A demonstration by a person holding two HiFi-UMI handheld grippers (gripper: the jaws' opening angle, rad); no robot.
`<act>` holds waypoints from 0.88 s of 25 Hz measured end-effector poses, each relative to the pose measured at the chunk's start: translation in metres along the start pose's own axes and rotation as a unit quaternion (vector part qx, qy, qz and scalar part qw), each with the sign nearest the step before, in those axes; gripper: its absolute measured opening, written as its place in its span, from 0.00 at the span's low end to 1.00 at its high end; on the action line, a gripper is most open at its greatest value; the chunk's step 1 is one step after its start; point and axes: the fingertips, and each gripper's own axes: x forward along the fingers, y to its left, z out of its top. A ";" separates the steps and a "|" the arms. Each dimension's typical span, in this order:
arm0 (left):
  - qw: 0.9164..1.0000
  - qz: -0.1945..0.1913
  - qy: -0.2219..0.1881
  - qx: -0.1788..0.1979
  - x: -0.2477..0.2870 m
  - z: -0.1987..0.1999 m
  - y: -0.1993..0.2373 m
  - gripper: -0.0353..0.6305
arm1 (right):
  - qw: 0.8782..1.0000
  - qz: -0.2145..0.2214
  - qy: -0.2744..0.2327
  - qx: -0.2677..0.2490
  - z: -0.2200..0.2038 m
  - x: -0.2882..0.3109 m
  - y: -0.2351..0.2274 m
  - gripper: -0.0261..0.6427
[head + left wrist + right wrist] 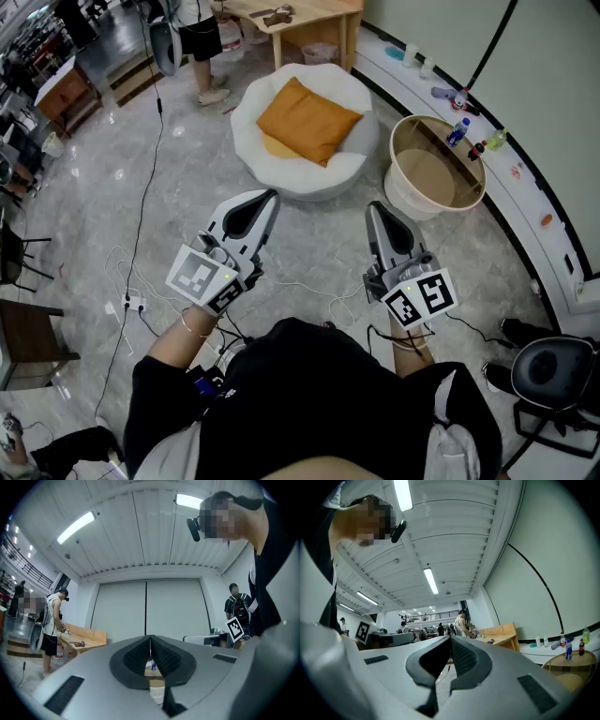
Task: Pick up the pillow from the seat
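The task looks barely begun: the orange pillow (307, 119) lies untouched on the white round seat (352, 161) at the far side, well apart from the left gripper (266, 198) and right gripper (373, 210), both closed and empty, and no writing is legible.

The person wears a black shirt (309, 375); both grey hand-held grippers (272, 194) (373, 206) bear black-and-white marker cubes (202, 278) (422, 297).

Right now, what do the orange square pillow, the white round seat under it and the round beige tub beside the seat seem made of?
Orange square pillow: likely matte fabric; soft creases. White round seat: probably plush fabric; puffy, sheenless rim. Round beige tub: perhaps plastic or stiff cloth; thin smooth wall.
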 end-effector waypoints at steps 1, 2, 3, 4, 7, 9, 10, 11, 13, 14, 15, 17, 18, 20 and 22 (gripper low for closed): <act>1.000 -0.003 0.001 0.000 0.001 -0.001 -0.001 0.07 | 1.000 0.000 0.000 0.000 0.001 0.000 0.000 0.07; 1.000 -0.005 0.002 -0.001 0.002 -0.001 -0.002 0.07 | 1.000 -0.001 -0.001 0.001 0.001 0.000 -0.001 0.07; 1.000 -0.007 0.003 -0.001 0.003 -0.001 -0.003 0.07 | 1.000 -0.001 -0.001 0.001 0.002 -0.001 -0.002 0.07; 1.000 -0.008 0.003 0.000 0.004 -0.001 -0.004 0.07 | 1.000 -0.002 -0.002 0.000 0.002 -0.001 -0.003 0.07; 1.000 -0.009 0.005 -0.001 0.008 -0.002 -0.006 0.07 | 1.000 -0.003 -0.005 0.006 0.003 -0.002 -0.008 0.07; 1.000 -0.008 0.005 -0.002 0.008 -0.002 -0.008 0.07 | 1.000 -0.004 -0.013 0.022 0.005 -0.005 -0.011 0.07; 1.000 -0.007 0.006 -0.003 0.009 -0.003 -0.009 0.07 | 0.999 -0.005 -0.018 0.031 0.006 -0.007 -0.013 0.07; 1.000 -0.005 0.006 -0.003 0.010 -0.002 -0.010 0.07 | 0.999 -0.005 -0.023 0.037 0.006 -0.009 -0.016 0.07; 1.000 -0.002 0.007 -0.004 0.013 -0.004 -0.011 0.07 | 0.999 -0.004 -0.026 0.037 0.007 -0.011 -0.020 0.07; 1.000 -0.001 0.009 -0.004 0.014 -0.006 -0.012 0.07 | 0.999 -0.002 -0.025 0.033 0.007 -0.013 -0.022 0.07; 1.000 0.001 0.009 -0.004 0.016 -0.006 -0.014 0.07 | 0.999 -0.001 -0.023 0.029 0.007 -0.014 -0.024 0.07; 1.000 0.004 0.012 -0.005 0.018 -0.008 -0.018 0.07 | 0.999 -0.001 -0.022 0.025 0.008 -0.018 -0.028 0.07; 1.000 0.005 0.013 -0.005 0.019 -0.009 -0.020 0.07 | 0.999 0.000 -0.022 0.025 0.008 -0.020 -0.030 0.07; 1.000 0.009 0.012 -0.005 0.022 -0.009 -0.025 0.07 | 0.999 0.004 -0.025 0.028 0.009 -0.024 -0.035 0.07; 1.000 0.014 0.012 -0.004 0.024 -0.010 -0.030 0.07 | 0.999 0.008 -0.024 0.028 0.008 -0.028 -0.040 0.07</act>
